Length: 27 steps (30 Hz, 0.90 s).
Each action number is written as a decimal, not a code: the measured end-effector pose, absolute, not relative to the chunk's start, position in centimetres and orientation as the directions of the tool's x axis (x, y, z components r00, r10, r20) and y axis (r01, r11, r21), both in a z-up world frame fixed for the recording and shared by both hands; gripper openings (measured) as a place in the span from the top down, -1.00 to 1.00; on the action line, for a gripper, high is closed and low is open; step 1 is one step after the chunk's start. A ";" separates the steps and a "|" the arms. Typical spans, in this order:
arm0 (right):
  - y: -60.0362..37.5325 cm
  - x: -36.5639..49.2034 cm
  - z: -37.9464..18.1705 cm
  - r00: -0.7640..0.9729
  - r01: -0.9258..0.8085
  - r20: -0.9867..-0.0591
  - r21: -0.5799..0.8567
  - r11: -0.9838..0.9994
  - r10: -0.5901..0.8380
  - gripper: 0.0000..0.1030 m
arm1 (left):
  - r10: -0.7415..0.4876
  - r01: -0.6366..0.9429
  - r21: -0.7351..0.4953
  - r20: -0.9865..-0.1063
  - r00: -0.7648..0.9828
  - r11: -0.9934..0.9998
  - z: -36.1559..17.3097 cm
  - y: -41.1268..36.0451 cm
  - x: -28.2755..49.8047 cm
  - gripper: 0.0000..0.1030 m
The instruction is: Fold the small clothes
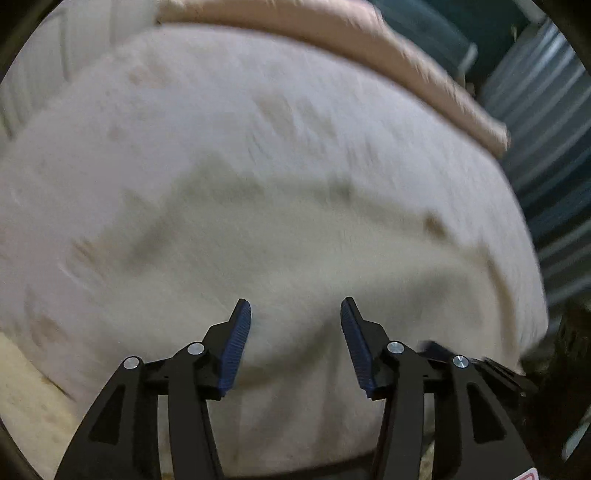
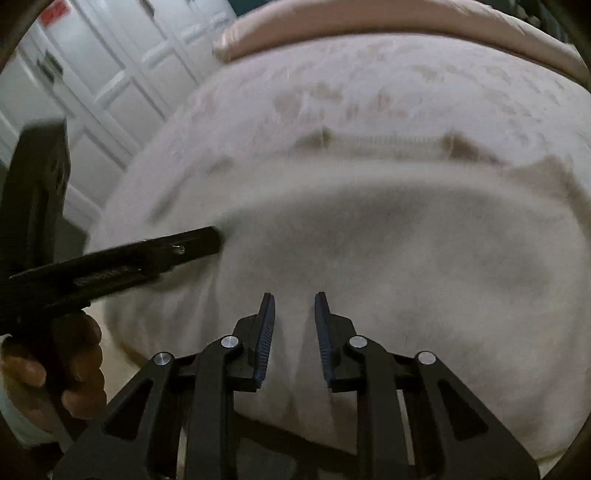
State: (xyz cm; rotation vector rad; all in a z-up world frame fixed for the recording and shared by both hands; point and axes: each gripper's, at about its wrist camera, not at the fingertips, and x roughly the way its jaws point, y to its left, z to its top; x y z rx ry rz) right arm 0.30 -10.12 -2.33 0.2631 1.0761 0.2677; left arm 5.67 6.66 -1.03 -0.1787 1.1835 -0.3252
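Note:
A cream knitted garment (image 2: 406, 251) lies spread on a pale bedspread (image 2: 332, 81); its ribbed neckline (image 2: 384, 142) points away from me. It also fills the left wrist view (image 1: 295, 240), blurred. My left gripper (image 1: 295, 306) is open, jaws wide apart, just above the cloth and holding nothing. It also shows from the side in the right wrist view (image 2: 216, 240) at the garment's left edge. My right gripper (image 2: 294, 299) is open with a narrower gap, over the garment's near hem, empty.
A pink blanket (image 2: 369, 26) lies along the far side of the bed, also seen in the left wrist view (image 1: 406, 62). White panelled doors (image 2: 110, 74) stand at the left. Blue-grey slatted surfaces (image 1: 546, 147) stand to the right of the bed.

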 end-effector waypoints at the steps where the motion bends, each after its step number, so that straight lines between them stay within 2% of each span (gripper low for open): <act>1: -11.9 -0.2 -2.7 0.444 -0.055 -0.831 0.347 0.936 0.334 0.63 | -0.316 0.166 -0.274 -0.884 0.344 0.947 -1.6 6.5 5.3 0.04; 3: -16.6 -1.7 -2.8 0.455 0.055 -0.847 0.334 0.941 0.275 0.70 | -0.264 0.184 -0.207 -0.887 0.379 0.961 -1.9 7.5 4.6 -0.03; 4: -19.8 -3.0 -2.9 0.454 0.125 -0.858 0.329 0.936 0.241 0.81 | -0.244 0.171 -0.191 -0.890 0.385 0.967 -1.9 8.5 4.7 -0.03; 6: -24.5 -5.2 -3.1 0.439 0.240 -0.872 0.348 0.906 0.218 1.00 | -0.263 0.133 -0.229 -0.889 0.375 0.964 -1.7 11.1 4.9 -0.02; 8: -27.7 -6.6 -2.4 0.436 0.335 -0.887 0.315 0.888 0.151 0.97 | -0.253 0.077 -0.243 -0.885 0.390 0.967 -1.0 12.8 5.3 0.02; 9: -28.6 -6.7 -1.8 0.448 0.364 -0.887 0.299 0.882 0.116 0.86 | -0.228 0.044 -0.231 -0.881 0.416 0.972 -0.3 13.6 5.7 0.03; 10: -29.1 -6.6 -1.1 0.466 0.375 -0.880 0.293 0.880 0.095 0.61 | -0.232 0.036 -0.241 -0.870 0.436 0.970 0.3 13.8 6.0 0.03; 11: -29.6 -6.1 -0.2 0.497 0.380 -0.866 0.278 0.882 0.059 0.49 | -0.248 0.031 -0.264 -0.853 0.458 0.964 0.8 14.1 6.8 0.00; 12: -30.0 -5.1 0.7 0.529 0.385 -0.848 0.260 0.886 0.020 0.24 | -0.263 0.025 -0.286 -0.840 0.474 0.958 1.4 14.2 7.8 -0.13; 13: -30.0 -4.1 1.1 0.549 0.390 -0.836 0.249 0.886 -0.006 -0.02 | -0.268 0.018 -0.295 -0.835 0.480 0.955 1.6 14.2 8.8 -0.17; 16: -30.4 0.4 1.0 0.594 0.365 -0.803 0.213 0.906 -0.050 -0.29 | -0.241 0.003 -0.276 -0.835 0.495 0.961 0.9 13.9 12.3 -0.28; 19: -30.5 5.2 -1.5 0.535 0.361 -0.839 0.127 0.924 -0.094 -0.31 | -0.305 0.007 -0.331 -0.862 0.406 0.944 -1.4 13.4 15.7 -0.27; 20: -30.2 5.9 -2.0 0.520 0.352 -0.849 0.110 0.930 -0.096 -0.27 | -0.355 0.023 -0.375 -0.857 0.373 0.927 -2.1 13.1 16.4 -0.17; 22: -29.5 6.4 -2.8 0.497 0.322 -0.865 0.104 0.941 -0.075 0.77 | -0.386 0.061 -0.391 -0.850 0.360 0.918 -2.6 12.4 16.7 0.57; 23: -29.0 5.9 -2.1 0.529 0.289 -0.849 0.158 0.944 -0.020 0.84 | -0.383 0.081 -0.380 -0.851 0.359 0.921 -2.4 12.1 16.6 0.86; 25: -27.9 3.4 1.1 0.645 0.207 -0.763 0.227 0.952 0.042 0.85 | -0.379 0.116 -0.367 -0.814 0.440 0.923 0.0 12.3 15.2 0.87; 27: -27.4 -0.2 5.3 0.752 0.086 -0.642 0.324 0.942 0.152 0.85 | -0.423 0.155 -0.406 -0.734 0.532 0.900 3.8 13.5 12.9 0.87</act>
